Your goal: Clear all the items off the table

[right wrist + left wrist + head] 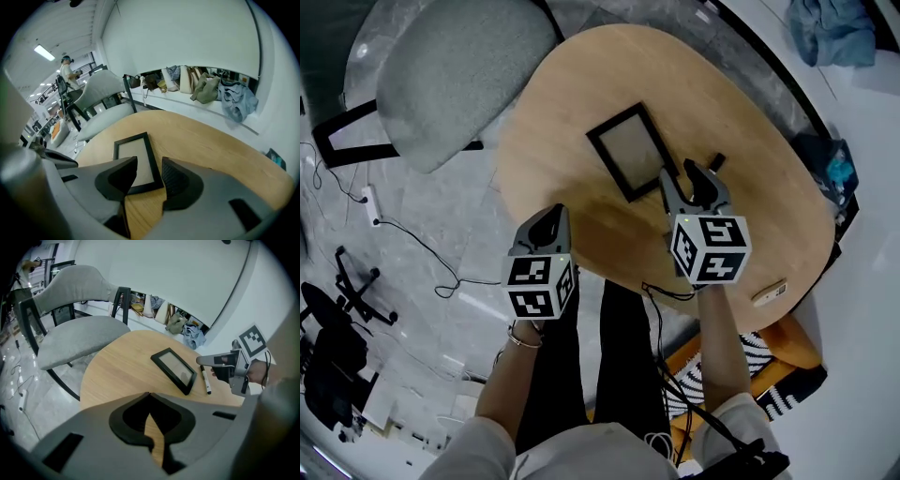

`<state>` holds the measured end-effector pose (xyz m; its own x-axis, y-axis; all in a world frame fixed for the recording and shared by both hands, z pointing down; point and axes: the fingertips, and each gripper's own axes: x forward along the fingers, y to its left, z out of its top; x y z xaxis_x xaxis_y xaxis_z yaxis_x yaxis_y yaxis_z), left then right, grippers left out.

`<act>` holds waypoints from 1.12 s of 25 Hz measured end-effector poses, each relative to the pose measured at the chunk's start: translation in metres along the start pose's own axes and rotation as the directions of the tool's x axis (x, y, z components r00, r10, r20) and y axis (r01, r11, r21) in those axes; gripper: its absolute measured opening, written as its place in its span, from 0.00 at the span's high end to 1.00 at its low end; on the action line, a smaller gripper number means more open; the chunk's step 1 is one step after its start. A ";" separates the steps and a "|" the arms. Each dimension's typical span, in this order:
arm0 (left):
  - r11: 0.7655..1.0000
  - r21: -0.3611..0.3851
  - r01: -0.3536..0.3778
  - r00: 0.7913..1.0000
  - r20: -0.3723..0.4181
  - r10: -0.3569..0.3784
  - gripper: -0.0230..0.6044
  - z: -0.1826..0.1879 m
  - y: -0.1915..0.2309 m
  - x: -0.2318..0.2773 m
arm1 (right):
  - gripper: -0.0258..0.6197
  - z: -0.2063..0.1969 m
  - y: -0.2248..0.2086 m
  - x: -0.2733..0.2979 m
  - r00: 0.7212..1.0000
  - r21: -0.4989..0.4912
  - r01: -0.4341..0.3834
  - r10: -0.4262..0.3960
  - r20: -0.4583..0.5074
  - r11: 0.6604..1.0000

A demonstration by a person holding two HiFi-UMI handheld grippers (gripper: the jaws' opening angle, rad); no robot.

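Black rectangular picture frame [631,150] lies on light wooden table [572,103]; right gripper [150,165] jaws parted above it, gripping nothing; left gripper [149,395] jaws closed, empty.

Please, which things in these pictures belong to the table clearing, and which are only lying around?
For the job:
- wooden table, to be emptied
- black picture frame
- marker pen
- small pale object at its edge

Only lying about:
- grey chair
- clothes and bags by the wall
- floor power strip
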<state>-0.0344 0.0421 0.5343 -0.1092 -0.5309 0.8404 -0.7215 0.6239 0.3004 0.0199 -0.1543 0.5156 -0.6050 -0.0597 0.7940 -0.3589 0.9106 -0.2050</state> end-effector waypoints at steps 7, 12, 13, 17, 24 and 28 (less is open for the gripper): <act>1.000 -0.029 -0.013 1.000 -0.009 0.012 0.95 -0.004 0.012 0.004 | 0.69 -0.004 0.004 0.034 0.995 -0.122 -0.055 0.043 -0.094 0.991; 0.999 -0.039 -0.018 1.000 -0.012 0.017 0.95 -0.005 0.018 0.006 | 0.70 -0.006 0.001 0.048 0.988 -0.122 -0.089 0.073 -0.134 0.989; 0.999 -0.042 -0.019 1.000 -0.012 0.018 0.95 -0.005 0.019 0.007 | 0.70 -0.008 0.000 0.050 0.986 -0.123 -0.096 0.078 -0.146 0.988; 0.999 -0.042 -0.020 1.000 -0.012 0.020 0.95 -0.005 0.022 0.007 | 0.78 -0.012 -0.001 0.056 0.979 -0.125 -0.119 0.095 -0.182 0.985; 1.000 -0.006 -0.014 1.000 -0.007 0.014 0.95 -0.001 0.025 0.009 | 0.80 -0.013 0.002 0.058 0.967 -0.145 -0.161 0.127 -0.221 0.976; 1.000 -0.005 -0.015 1.000 0.005 0.015 0.95 0.005 0.026 0.009 | 0.83 -0.011 0.001 0.058 0.956 -0.167 -0.176 0.128 -0.263 0.970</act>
<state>-0.0574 0.0511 0.5473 -0.1234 -0.5244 0.8425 -0.7166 0.6343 0.2899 -0.0077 -0.1521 0.5681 -0.4377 0.1668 0.8835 -0.1232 0.9623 -0.2427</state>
